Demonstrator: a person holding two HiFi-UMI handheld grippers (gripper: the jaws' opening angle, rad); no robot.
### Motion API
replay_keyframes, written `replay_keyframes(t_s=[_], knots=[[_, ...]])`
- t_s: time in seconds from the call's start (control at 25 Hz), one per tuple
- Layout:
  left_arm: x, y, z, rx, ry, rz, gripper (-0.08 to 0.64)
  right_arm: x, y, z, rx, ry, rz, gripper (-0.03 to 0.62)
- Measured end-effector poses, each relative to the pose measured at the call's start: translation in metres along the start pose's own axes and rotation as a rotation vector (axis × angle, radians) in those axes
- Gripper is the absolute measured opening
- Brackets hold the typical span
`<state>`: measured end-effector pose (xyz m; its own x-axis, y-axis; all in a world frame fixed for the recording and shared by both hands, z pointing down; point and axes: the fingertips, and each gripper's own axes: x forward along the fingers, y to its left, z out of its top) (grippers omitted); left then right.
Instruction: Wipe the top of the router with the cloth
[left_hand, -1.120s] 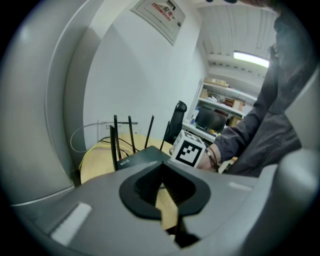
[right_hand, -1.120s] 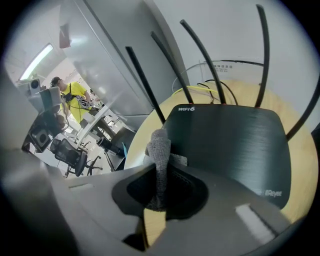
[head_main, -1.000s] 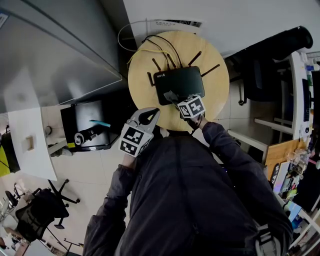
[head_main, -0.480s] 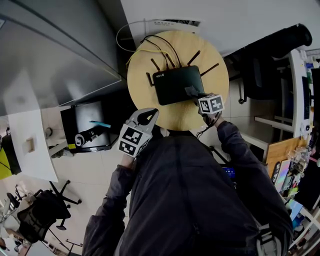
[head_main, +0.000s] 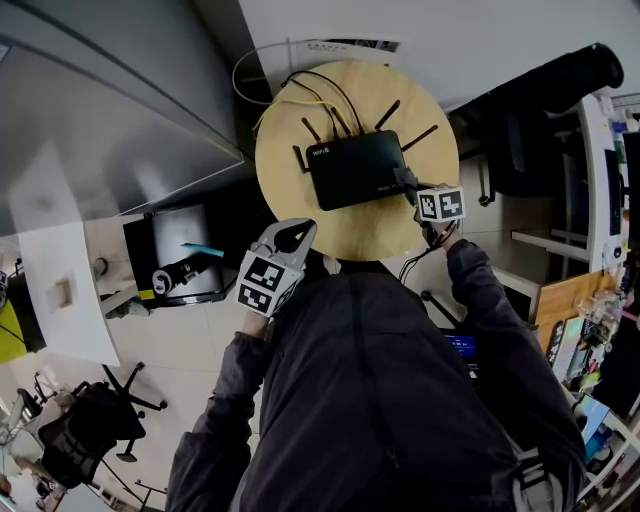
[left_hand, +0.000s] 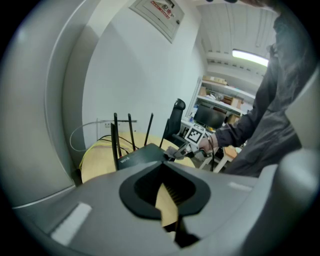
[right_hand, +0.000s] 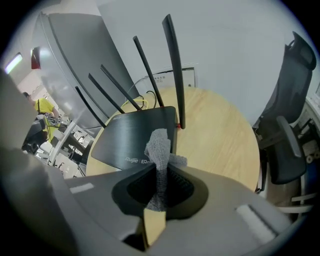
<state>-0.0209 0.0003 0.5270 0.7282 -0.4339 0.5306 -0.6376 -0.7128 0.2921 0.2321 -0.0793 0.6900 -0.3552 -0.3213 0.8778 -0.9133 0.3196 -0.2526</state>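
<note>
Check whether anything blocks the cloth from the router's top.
Nothing visible does. The right tool holds the cloth at the router's edge. Its black top is bare, and the antennas stand only along the rim.

- The router (head_main: 355, 170) has a black plastic shell, smooth with a dull sheen.
- The cloth (right_hand: 159, 142) is grey textile, nubbly and rough to the eye.
- The round worktop (head_main: 350, 232) is pale wood, smooth and matt.
</note>
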Motion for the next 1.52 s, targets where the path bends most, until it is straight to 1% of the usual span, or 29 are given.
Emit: replay_keyframes(t_s=[0.08,0.16,0.24,0.32,0.44,0.56,0.64,0.76,0.92,1.04,1.12,1.28,1.52], knots=[[-0.001,0.000,0.000,0.000,-0.001,0.000,0.000,-0.001,0.000,0.000,0.001,-0.007,-0.027,0.032],[-0.001,-0.001,-0.001,0.000,0.000,0.000,0.000,-0.003,0.010,0.003,-0.011,-0.037,-0.025,0.032],[-0.002,0.000,-0.001,0.000,0.000,0.000,0.000,-0.005,0.038,0.010,-0.044,-0.086,0.036,0.032],[-0.004,0.001,-0.001,0.000,-0.001,0.002,0.000,-0.004,0.081,0.014,-0.106,-0.108,0.137,0.032],[-0.005,0.003,-0.001,0.001,0.000,0.006,0.000,0.008,0.146,0.001,-0.232,-0.059,0.264,0.032],[-0.008,0.004,-0.001,0.005,-0.001,0.014,0.000,0.026,0.189,-0.019,-0.337,0.013,0.322,0.032],[-0.011,0.004,-0.002,0.004,-0.001,0.022,0.000,0.038,0.205,-0.029,-0.358,0.052,0.337,0.032],[-0.017,0.006,-0.006,-0.006,0.003,0.038,0.000,0.054,0.218,-0.038,-0.329,0.098,0.351,0.032],[-0.021,0.006,-0.010,-0.014,0.005,0.047,0.000,0.067,0.215,-0.040,-0.247,0.115,0.339,0.032],[-0.021,0.005,-0.011,-0.016,0.009,0.047,0.000,0.071,0.201,-0.041,-0.174,0.120,0.314,0.032],[-0.019,0.004,-0.010,-0.012,0.010,0.043,0.000,0.070,0.189,-0.041,-0.143,0.119,0.300,0.032],[-0.013,0.003,-0.005,-0.002,0.010,0.029,0.000,0.064,0.159,-0.042,-0.090,0.109,0.258,0.032],[-0.003,0.000,0.000,0.011,0.014,0.007,0.000,0.049,0.098,-0.045,0.005,0.082,0.177,0.032]])
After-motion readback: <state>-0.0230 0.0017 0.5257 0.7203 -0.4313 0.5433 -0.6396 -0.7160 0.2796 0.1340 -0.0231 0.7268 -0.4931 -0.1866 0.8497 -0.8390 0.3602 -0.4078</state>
